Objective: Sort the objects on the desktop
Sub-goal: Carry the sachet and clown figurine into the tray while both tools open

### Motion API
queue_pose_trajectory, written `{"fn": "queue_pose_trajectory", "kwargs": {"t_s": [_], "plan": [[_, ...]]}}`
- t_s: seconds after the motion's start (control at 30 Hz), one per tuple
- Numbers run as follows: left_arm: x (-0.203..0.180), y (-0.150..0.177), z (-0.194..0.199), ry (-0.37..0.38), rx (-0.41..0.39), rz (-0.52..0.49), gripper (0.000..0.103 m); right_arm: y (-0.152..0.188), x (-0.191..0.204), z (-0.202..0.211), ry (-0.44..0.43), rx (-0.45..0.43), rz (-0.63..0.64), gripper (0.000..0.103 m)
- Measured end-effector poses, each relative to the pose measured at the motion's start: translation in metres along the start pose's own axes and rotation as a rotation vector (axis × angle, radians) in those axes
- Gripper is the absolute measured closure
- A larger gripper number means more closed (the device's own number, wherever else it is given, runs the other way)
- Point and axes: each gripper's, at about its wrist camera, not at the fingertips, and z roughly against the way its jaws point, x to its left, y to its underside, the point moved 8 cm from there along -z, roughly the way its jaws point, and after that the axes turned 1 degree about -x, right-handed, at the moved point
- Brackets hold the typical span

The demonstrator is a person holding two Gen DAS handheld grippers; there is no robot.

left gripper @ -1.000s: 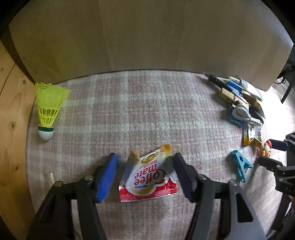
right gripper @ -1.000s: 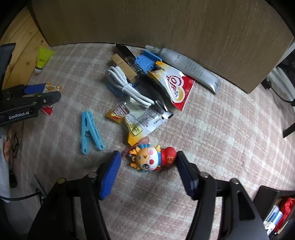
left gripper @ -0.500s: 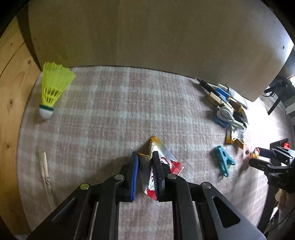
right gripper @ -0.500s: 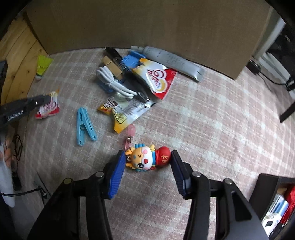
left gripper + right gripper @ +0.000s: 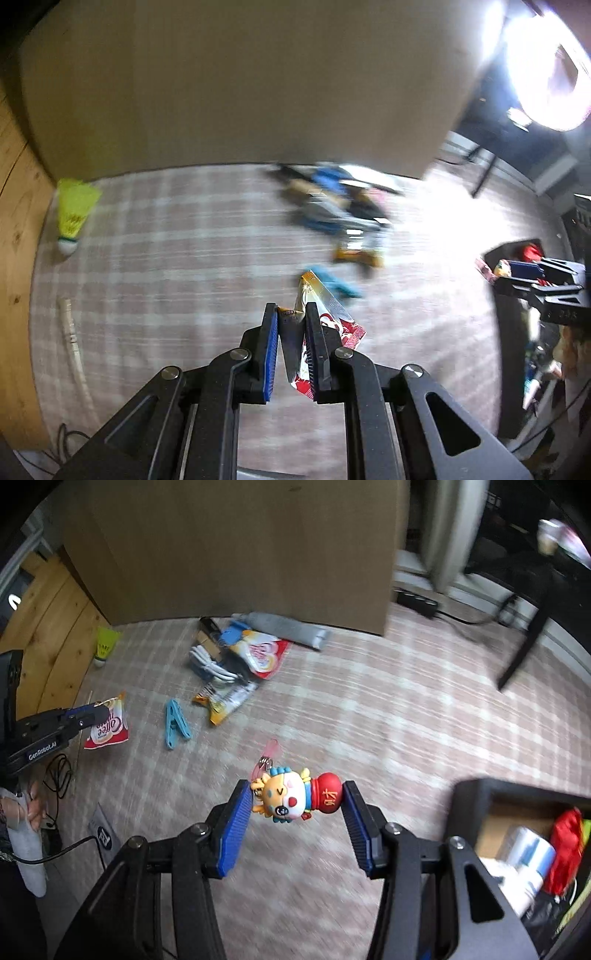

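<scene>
Plaid pink-and-cream cloth (image 5: 388, 716) underneath both grippers, backed by a brown cardboard panel (image 5: 258, 81).

Left gripper (image 5: 291, 345): jaws pressed nearly together, pinching the Coffee-mate sachet (image 5: 325, 314) edge-on, so no print legible from this camera. Same sachet (image 5: 109, 723) seen broadside from the right wrist view, label readable, hanging from the blue pads above the cloth.

Right gripper (image 5: 297, 825): jaws clamped on the cartoon figurine keychain (image 5: 291, 799), head against the left pad, red base against the right pad, held off the cloth. Pink strap and ring trailing ahead of the jaws. From the left wrist view, only the far tips of this gripper (image 5: 532, 277) visible, with a sliver of the toy.

Ahead of the left jaws, badly blurred: blue clothespin (image 5: 340, 284) just beyond the sachet, then a heap of clutter (image 5: 336, 206). Sharper from the right wrist: clothespin (image 5: 175, 723), yellow snack packet (image 5: 225, 699), white cable coil (image 5: 210, 662), heart-print packet (image 5: 260, 653), grey tube (image 5: 288, 629).

Yellow shuttlecock (image 5: 74, 218) far left of the left jaws.

Right of the right jaws only: black bin (image 5: 480, 794) holding items.
</scene>
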Motion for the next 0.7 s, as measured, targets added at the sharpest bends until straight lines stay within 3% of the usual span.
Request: {"fn": "queue_pose_trajectory", "kwargs": {"t_s": [0.27, 0.5, 0.7], "plan": [[-0.129, 0.0, 0.043, 0.118, -0.006, -0.2, 0.09, 0.022, -0.056, 0.051, 0.04, -0.056, -0.094, 0.055], [-0.249, 0.034, 0.055, 0.245, 0.044, -0.398, 0.09, 0.104, -0.154, 0.114, 0.123, -0.088, -0.239, 0.055], [-0.341, 0.077, 0.055, 0.347, 0.102, -0.538, 0.09, 0.167, -0.212, 0.151, 0.182, -0.098, -0.348, 0.055]]}}
